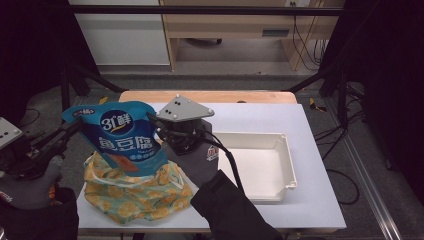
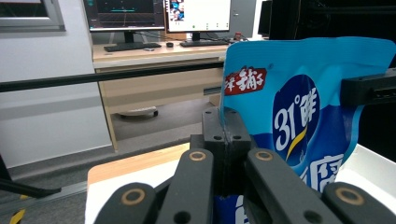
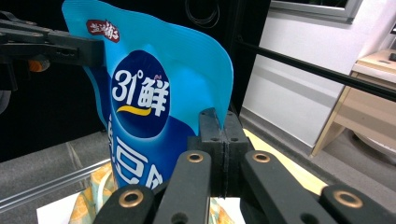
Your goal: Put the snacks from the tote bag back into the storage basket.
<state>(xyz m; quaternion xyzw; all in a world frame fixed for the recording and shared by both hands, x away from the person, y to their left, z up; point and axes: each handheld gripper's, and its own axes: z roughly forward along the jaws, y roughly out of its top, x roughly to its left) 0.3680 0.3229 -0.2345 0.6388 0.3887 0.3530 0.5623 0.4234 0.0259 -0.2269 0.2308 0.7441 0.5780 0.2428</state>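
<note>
Landmark: the white tray [image 1: 280, 165], an open rectangular bin sitting on the right half of the white table top [image 1: 310, 200]; it holds nothing that can be seen.

Blue bag: a glossy blue snack bag [image 1: 122, 137] with white "31°" lettering, held upright in the air well to the left of the white tray, stretched between the two grippers. Its printed face is turned toward the high view.

Left gripper: the left gripper [image 1: 75, 125] comes in from the table's left edge, far from the white tray. In the left gripper view its jaws are pressed together on the bag's edge [image 2: 226, 135], pinching the blue film between them.

Right gripper: the right gripper [image 1: 159, 122], topped with a grey three-cornered plate [image 1: 182, 108], sits between the bag and the white tray, just left of the tray's near-left corner. In the right gripper view its jaws are closed tight on the bag's other side edge [image 3: 223, 135].

Right hand: a grey-gloved hand [image 1: 200, 162] with a dark sleeve holds that gripper, reaching up from the bottom edge, just beside the tray's left wall.

Cloth: a yellow and green patterned cloth [image 1: 135, 192] lies bunched on the table top directly beneath the bag, left of the white tray and apart from it.

Bag bottom: whether it touches the cloth cannot be told.
</note>
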